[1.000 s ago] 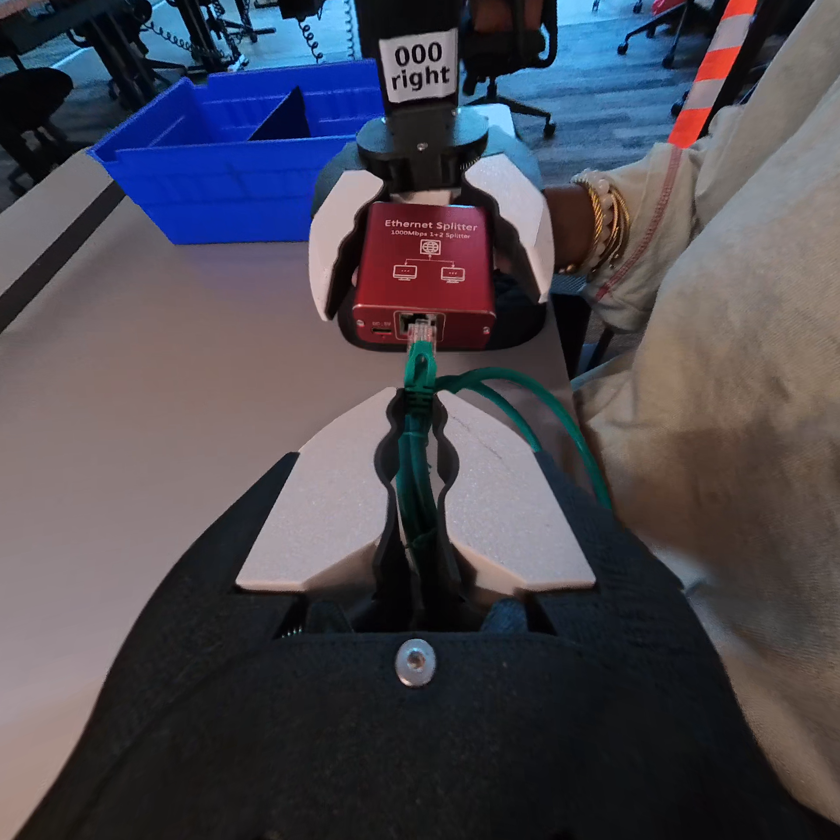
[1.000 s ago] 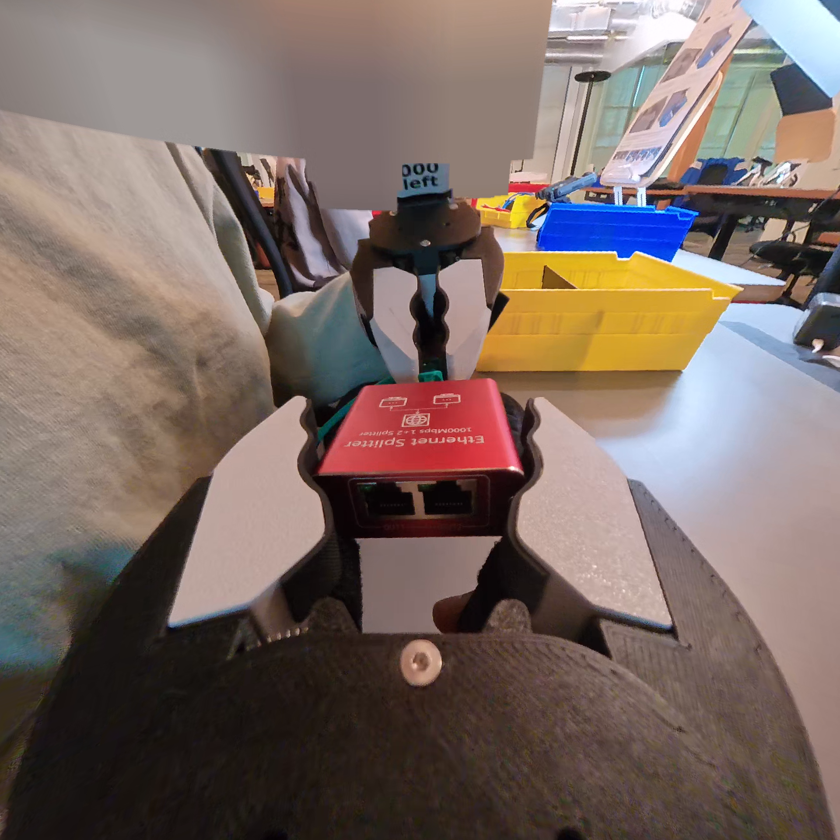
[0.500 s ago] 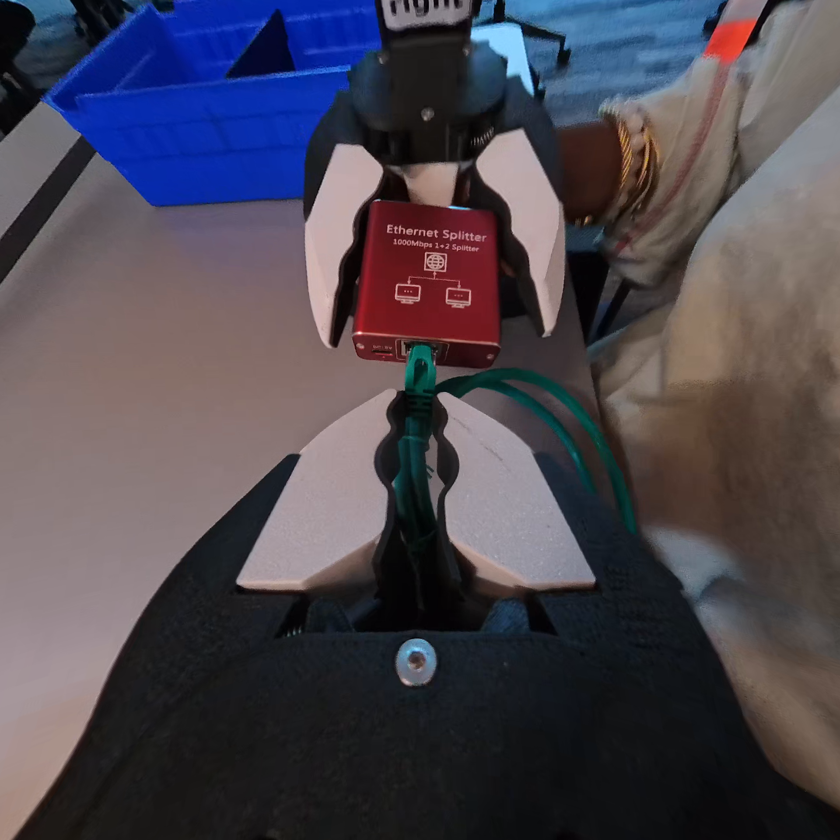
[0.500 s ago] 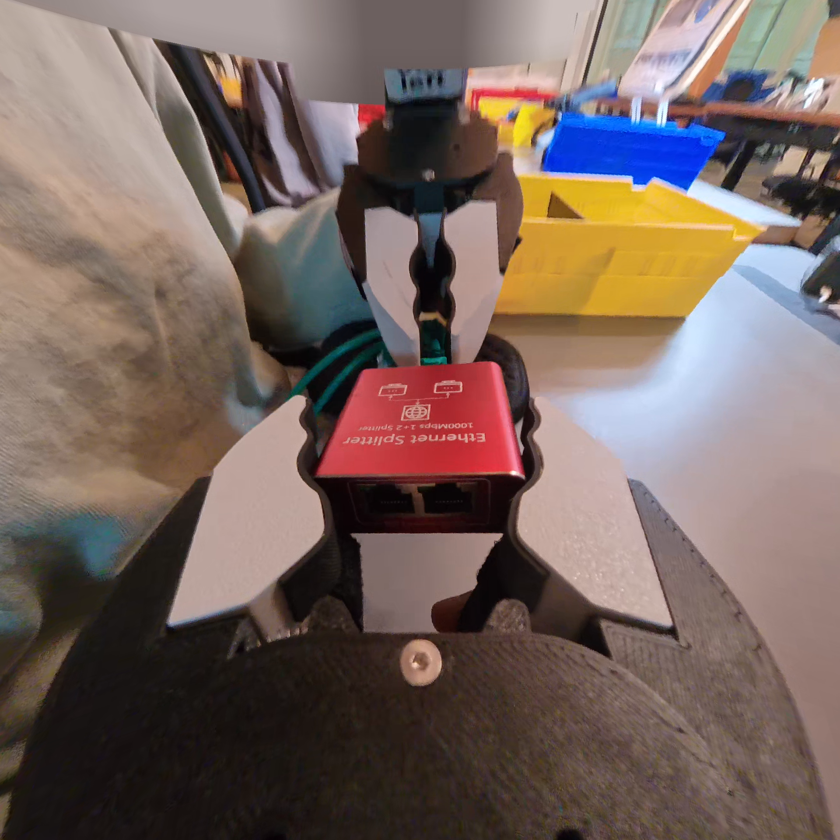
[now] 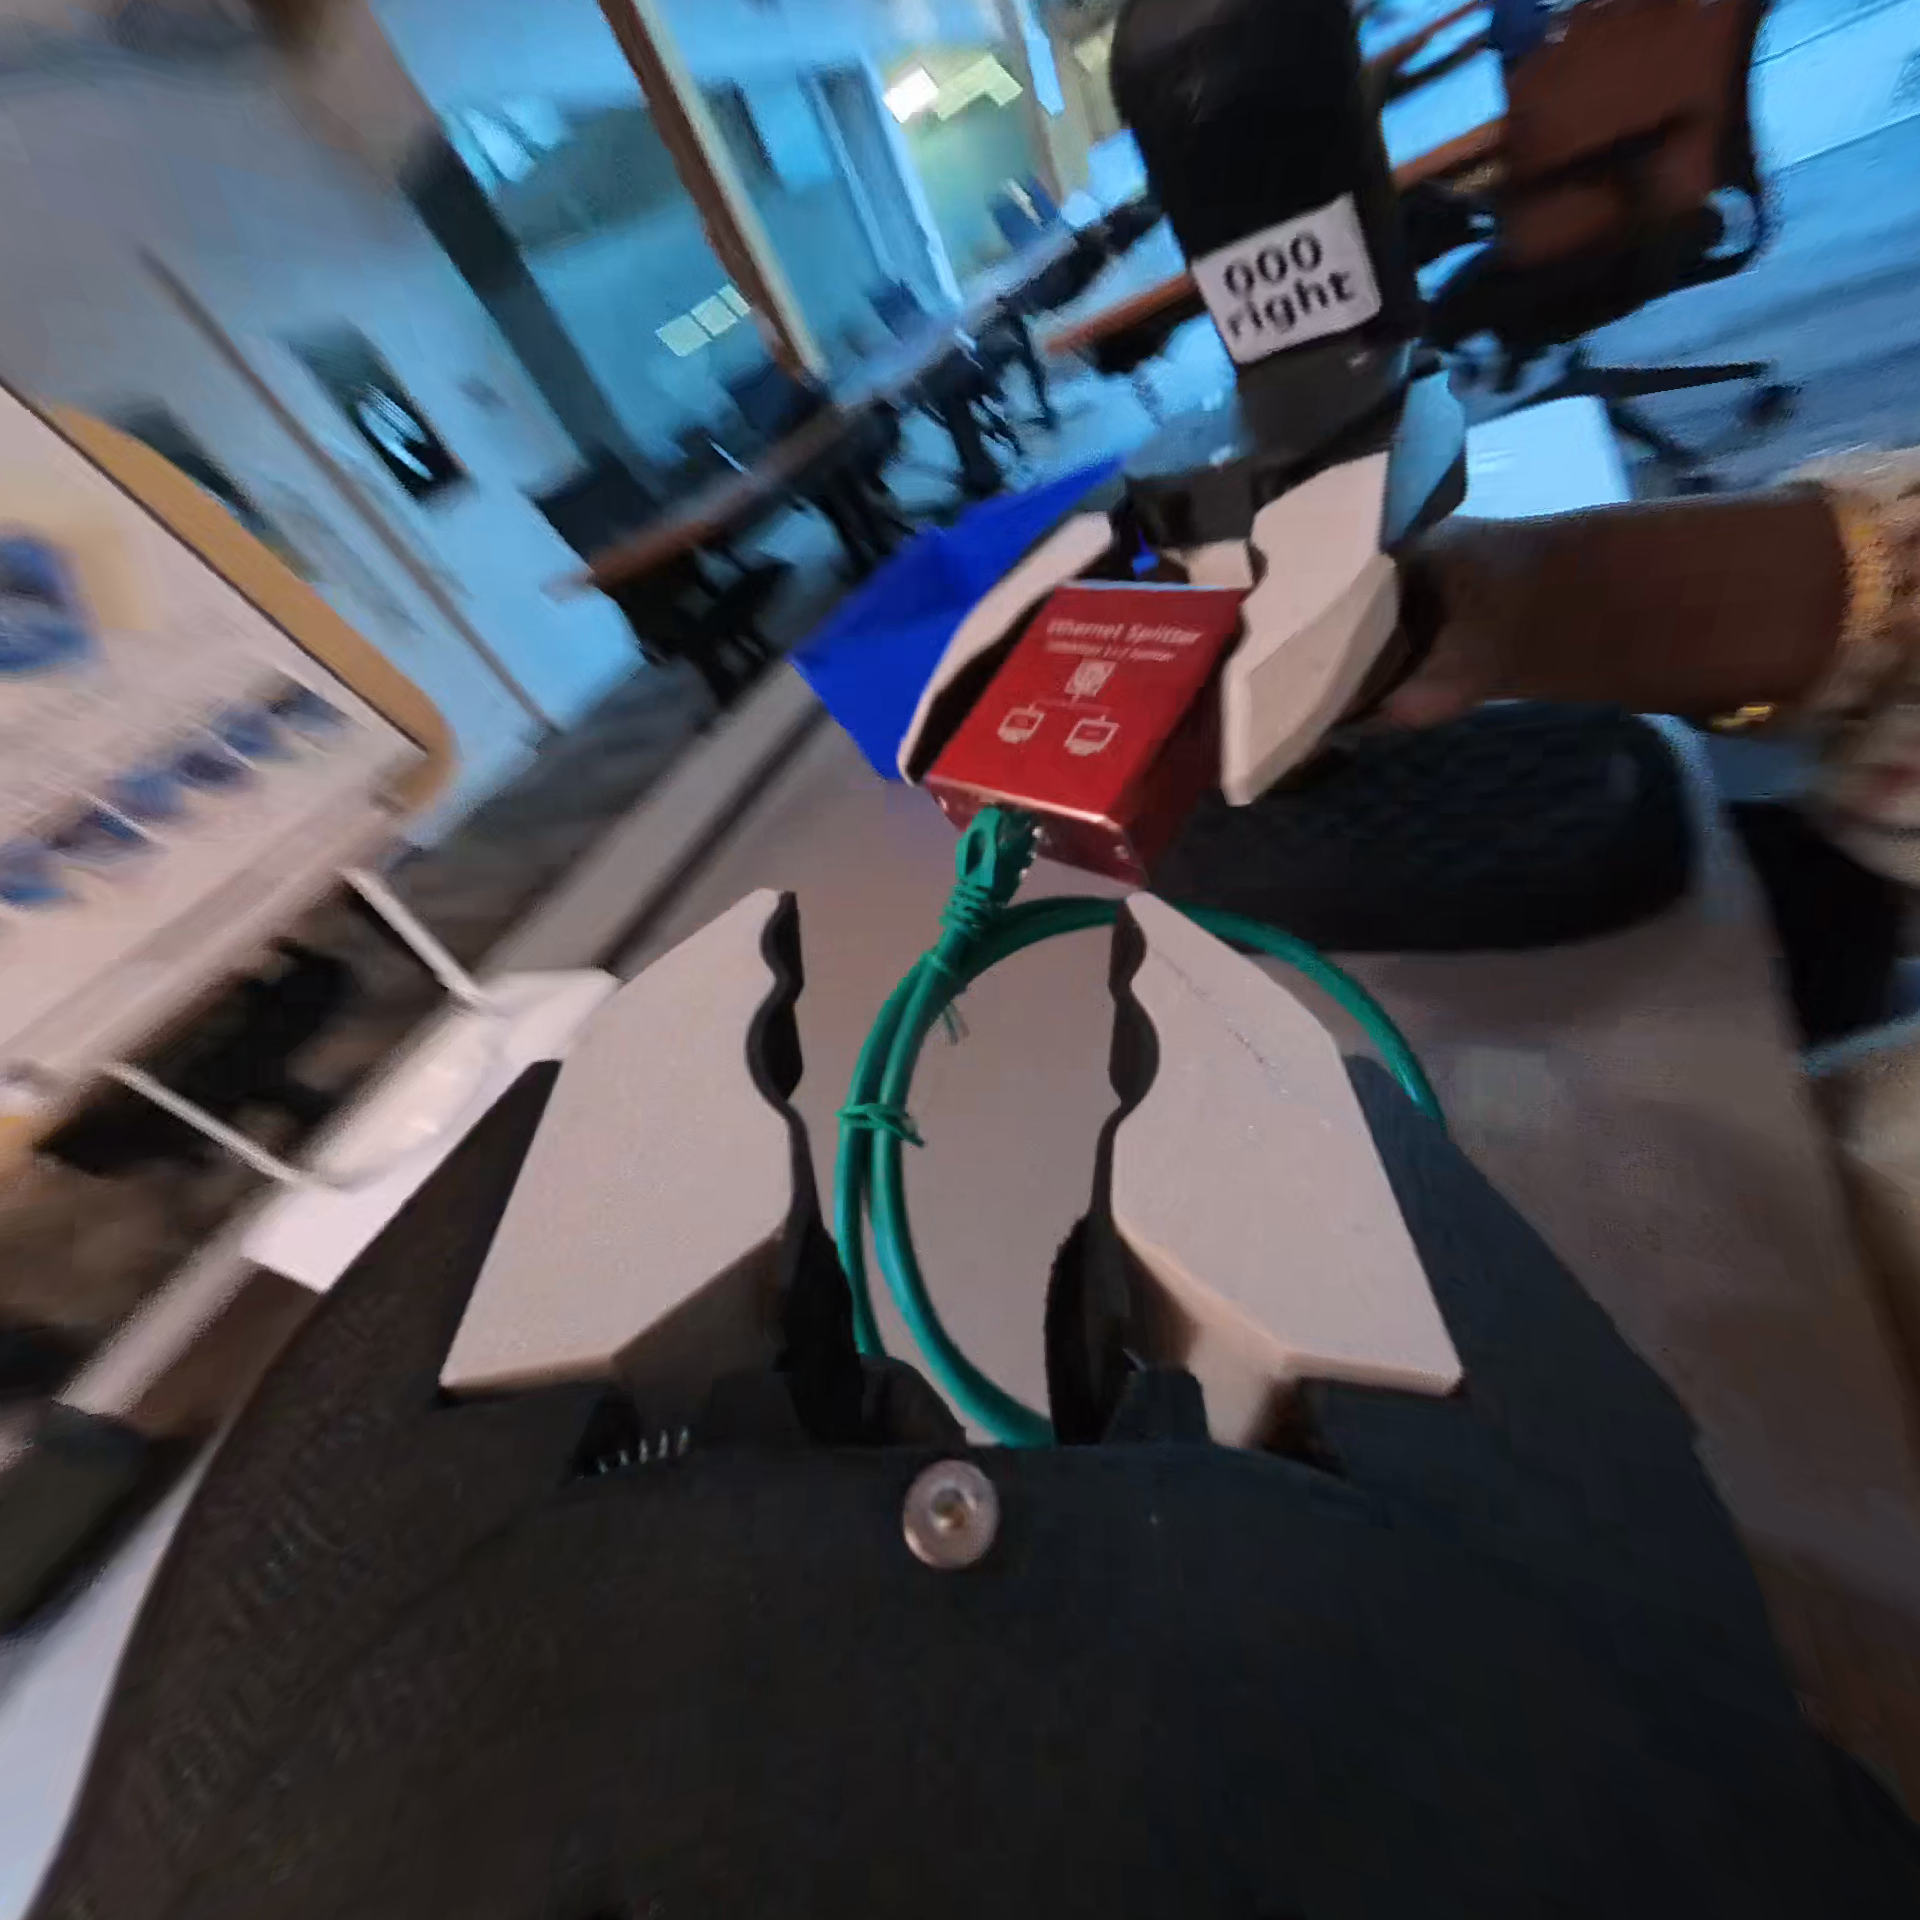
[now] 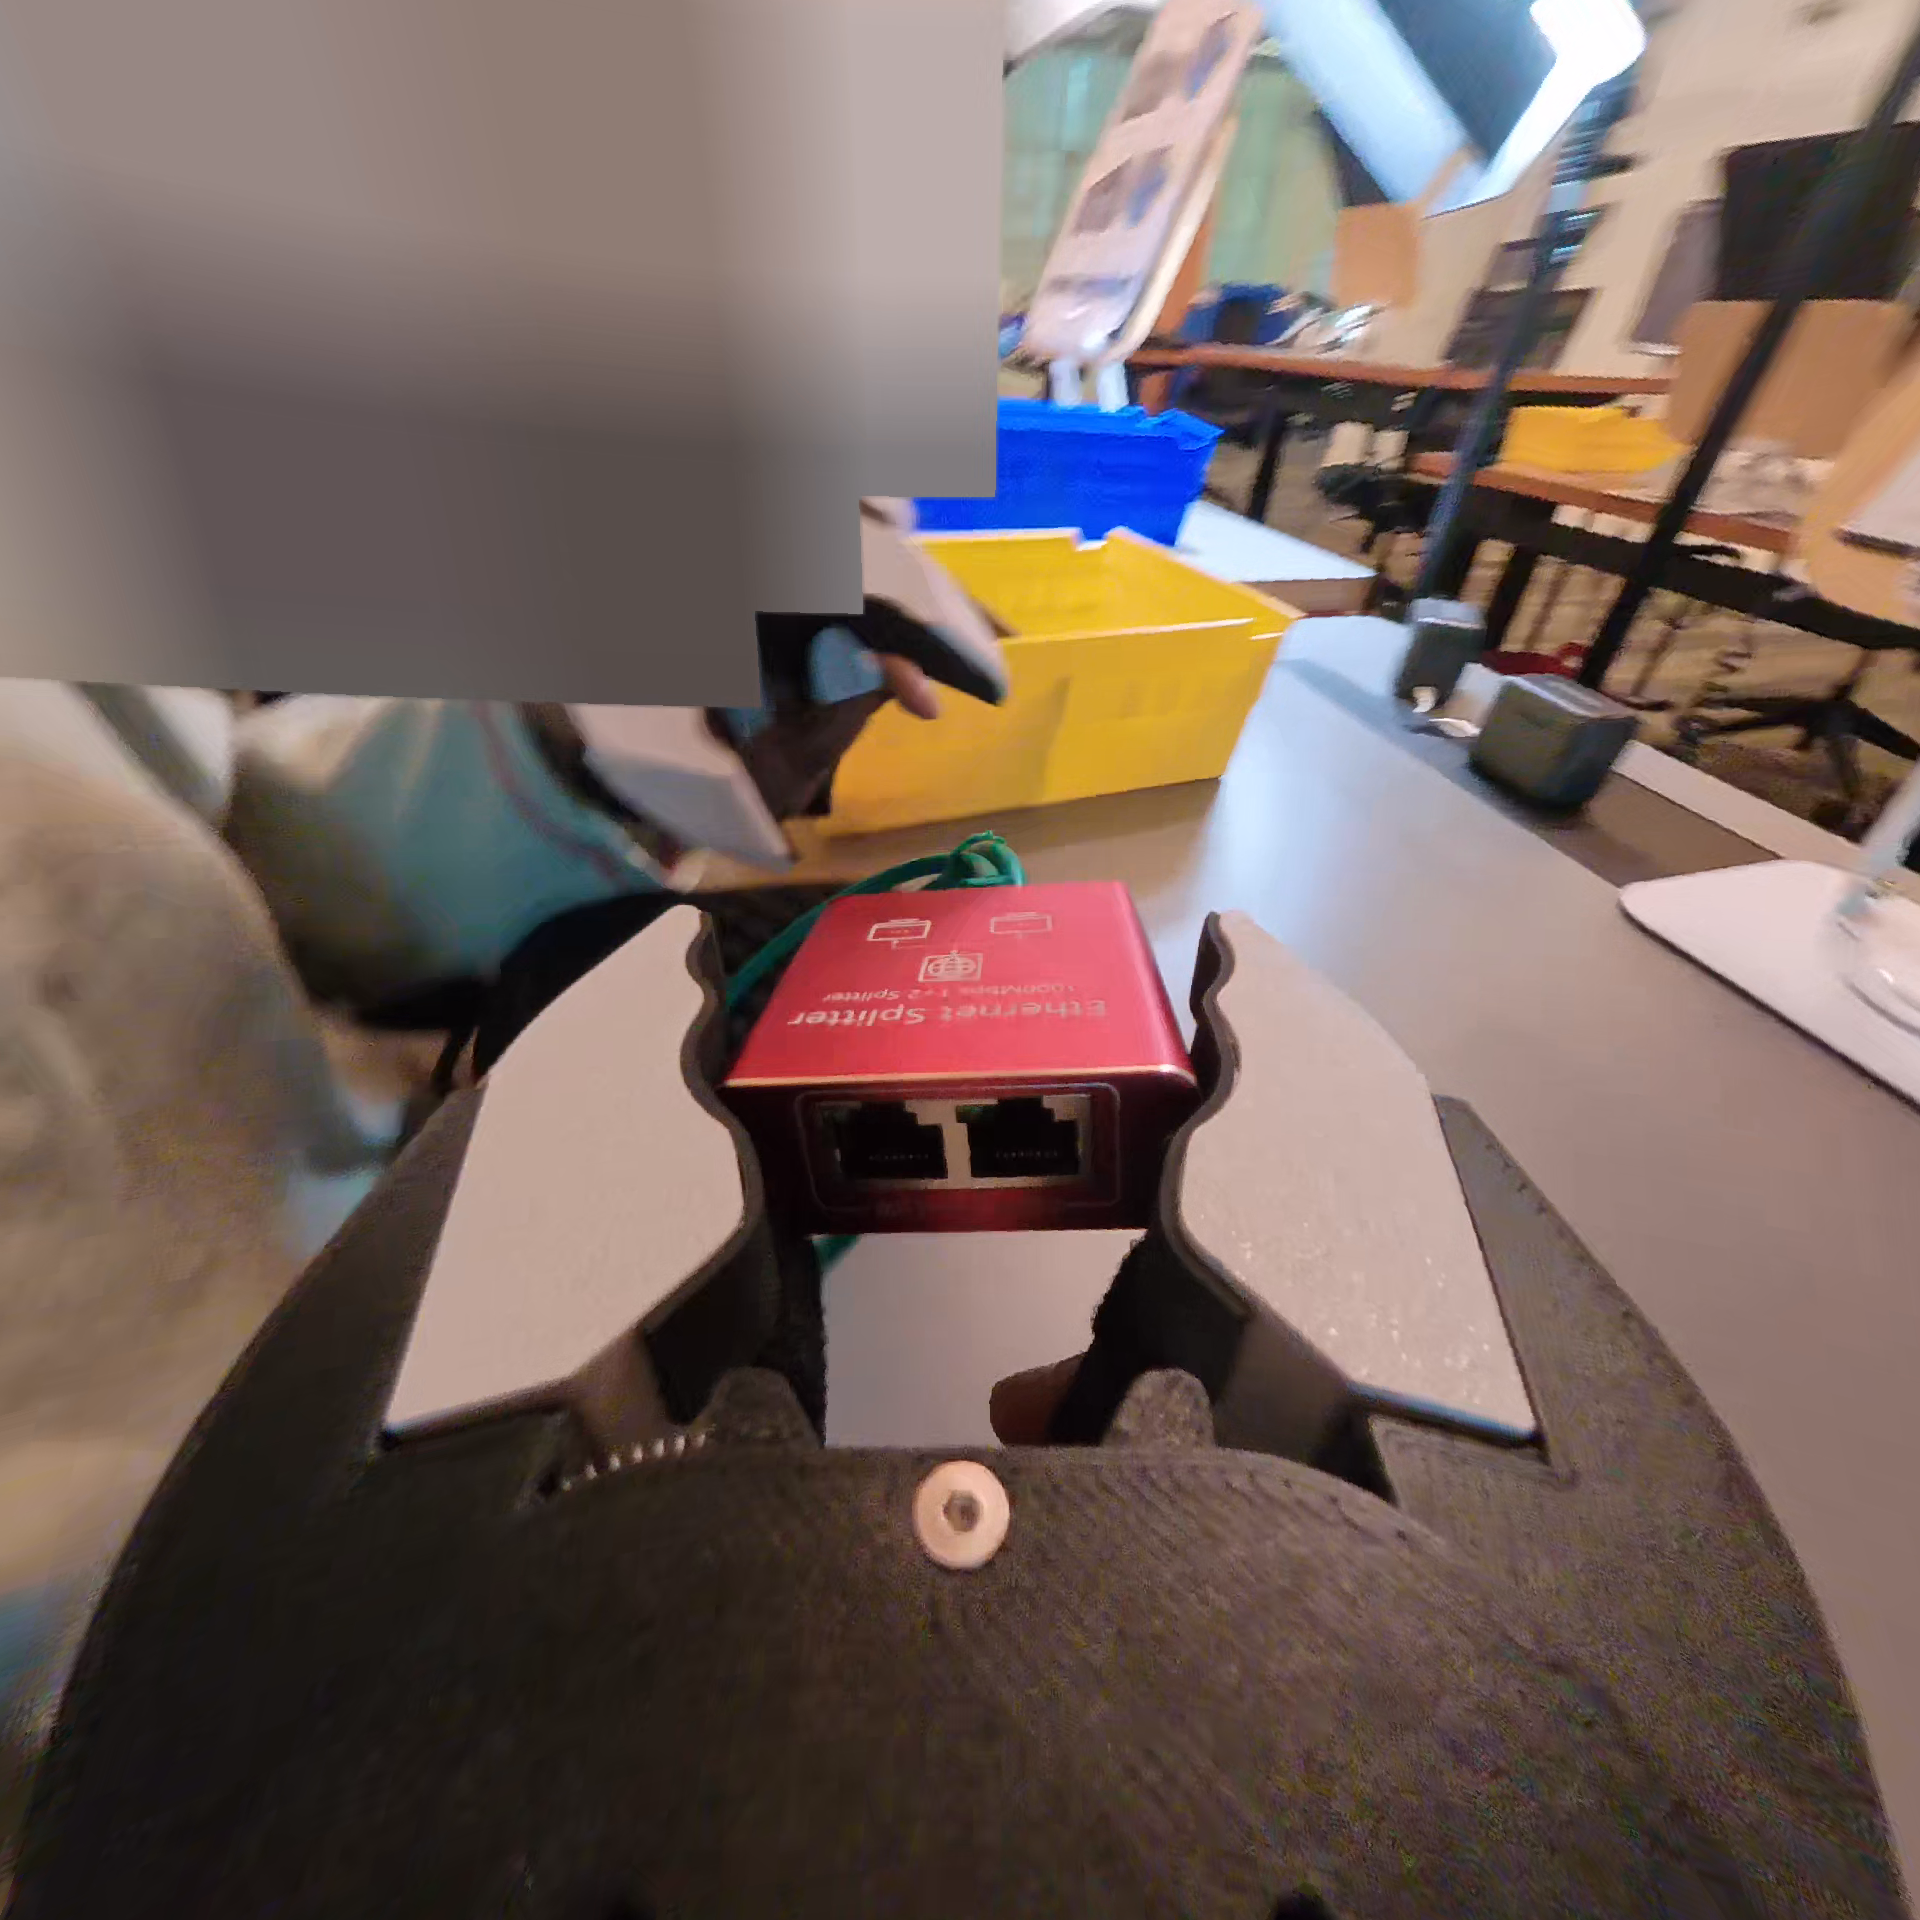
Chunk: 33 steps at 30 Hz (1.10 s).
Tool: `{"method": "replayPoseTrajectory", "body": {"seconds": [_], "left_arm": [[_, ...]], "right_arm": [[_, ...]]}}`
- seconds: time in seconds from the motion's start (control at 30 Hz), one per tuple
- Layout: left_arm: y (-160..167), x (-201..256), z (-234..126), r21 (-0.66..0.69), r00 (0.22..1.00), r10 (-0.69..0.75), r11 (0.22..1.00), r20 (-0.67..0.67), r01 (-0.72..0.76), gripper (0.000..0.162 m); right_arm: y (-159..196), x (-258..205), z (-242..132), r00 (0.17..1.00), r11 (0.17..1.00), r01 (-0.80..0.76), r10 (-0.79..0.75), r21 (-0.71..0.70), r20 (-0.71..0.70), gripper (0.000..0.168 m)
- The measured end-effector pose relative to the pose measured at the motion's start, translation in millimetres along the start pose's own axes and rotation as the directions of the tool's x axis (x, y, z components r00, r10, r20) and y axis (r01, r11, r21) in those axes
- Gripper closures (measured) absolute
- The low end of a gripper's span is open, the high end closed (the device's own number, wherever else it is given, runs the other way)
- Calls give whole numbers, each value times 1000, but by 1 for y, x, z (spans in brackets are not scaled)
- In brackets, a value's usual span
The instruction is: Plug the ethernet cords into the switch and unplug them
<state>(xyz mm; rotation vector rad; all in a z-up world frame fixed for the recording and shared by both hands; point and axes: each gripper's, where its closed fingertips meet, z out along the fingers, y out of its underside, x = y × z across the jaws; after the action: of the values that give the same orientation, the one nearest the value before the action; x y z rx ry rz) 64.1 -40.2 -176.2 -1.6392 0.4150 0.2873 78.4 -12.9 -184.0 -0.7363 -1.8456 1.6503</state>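
The red switch (image 6: 956, 1039) is clamped between the fingers of my right gripper (image 6: 956, 925), a little above the grey table (image 6: 1455, 987). Its two near ports (image 6: 961, 1143) face the camera and are empty. A green ethernet cord (image 5: 883, 1091) is plugged into the single port on the far side of the switch (image 5: 1091, 717). Its plug (image 5: 992, 842) sits in the port. My left gripper (image 5: 951, 925) is open. The cord's loop runs loose between its fingers. In the right wrist view the left gripper (image 6: 821, 707) shows open behind the switch, with the cord (image 6: 977, 857) peeking over the top.
A yellow bin (image 6: 1091, 665) and a blue bin (image 6: 1091, 468) stand behind on the table. A blue bin (image 5: 904, 623) also shows in the left wrist view. A small grey box (image 6: 1548, 748) and a white base (image 6: 1766, 935) are at the right. The person's sleeve (image 6: 156, 987) is at the left.
My left gripper has opened and let go of the green cord, then drawn back and swung aside. The plug stays in the switch. My right gripper still holds the switch.
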Motion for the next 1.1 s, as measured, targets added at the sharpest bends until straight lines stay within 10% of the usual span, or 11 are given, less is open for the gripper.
{"method": "replayPoseTrajectory", "body": {"seconds": [0.23,0.33,0.53,0.7,0.93,1.1], "left_arm": [[2,14,33,-125,819,529,849,222,-514,105],[11,15,41,-176,780,591,806,206,-565,133],[-10,10,19,162,979,165,970,120,-183,134],[-45,12,-13,469,986,-88,871,-138,144,135],[-49,36,-14,456,951,-53,868,-305,195,134],[-39,-15,-22,414,996,-90,906,-8,85,119]], "right_arm": [[-2,8,17,964,967,-243,249,70,-88,81],[2,1,27,951,956,-291,294,41,-97,80],[-36,-27,11,971,962,-211,188,171,146,77],[-51,-36,1,986,962,13,-57,273,154,96],[-64,-67,8,918,913,243,-326,328,228,140],[-60,-25,0,823,825,563,-556,37,-117,141]]}}
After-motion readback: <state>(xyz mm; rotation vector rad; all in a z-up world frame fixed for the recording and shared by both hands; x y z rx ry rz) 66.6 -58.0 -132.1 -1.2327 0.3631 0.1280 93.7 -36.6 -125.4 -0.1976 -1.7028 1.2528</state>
